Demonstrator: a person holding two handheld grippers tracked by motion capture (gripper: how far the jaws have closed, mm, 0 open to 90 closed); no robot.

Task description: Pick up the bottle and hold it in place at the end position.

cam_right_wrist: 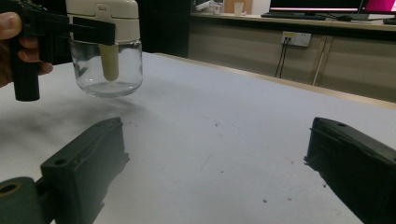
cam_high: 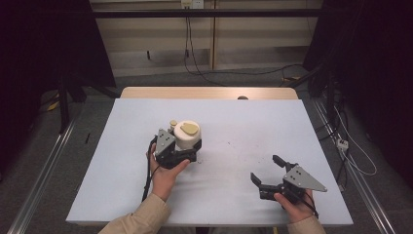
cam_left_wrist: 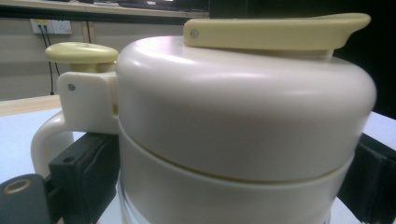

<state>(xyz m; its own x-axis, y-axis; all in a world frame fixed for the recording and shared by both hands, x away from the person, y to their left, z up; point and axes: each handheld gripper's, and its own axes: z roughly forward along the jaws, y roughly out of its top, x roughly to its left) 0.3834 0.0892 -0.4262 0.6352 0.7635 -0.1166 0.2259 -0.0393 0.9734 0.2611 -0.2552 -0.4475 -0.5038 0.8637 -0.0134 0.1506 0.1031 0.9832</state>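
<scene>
A cream-topped jar (cam_high: 186,134) with a pale yellow lid flap and a yellow knob stands left of the table's middle. In the left gripper view the jar (cam_left_wrist: 243,107) sits close up, and my left gripper (cam_left_wrist: 229,186) is shut on its cream collar, one black jaw on each side. From the right gripper view the jar (cam_right_wrist: 107,70) has a clear glass base with a cream tube inside. I cannot tell if it touches the table. My left gripper (cam_high: 187,147) holds it from the near side. My right gripper (cam_high: 264,168) is open at the front right, its jaws wide apart around nothing (cam_right_wrist: 215,172).
The pale grey table top (cam_high: 243,122) has a few dark specks near its middle. A wooden edge (cam_high: 209,92) runs along its far side. Cables lie on the floor behind, and metal rails run along both sides.
</scene>
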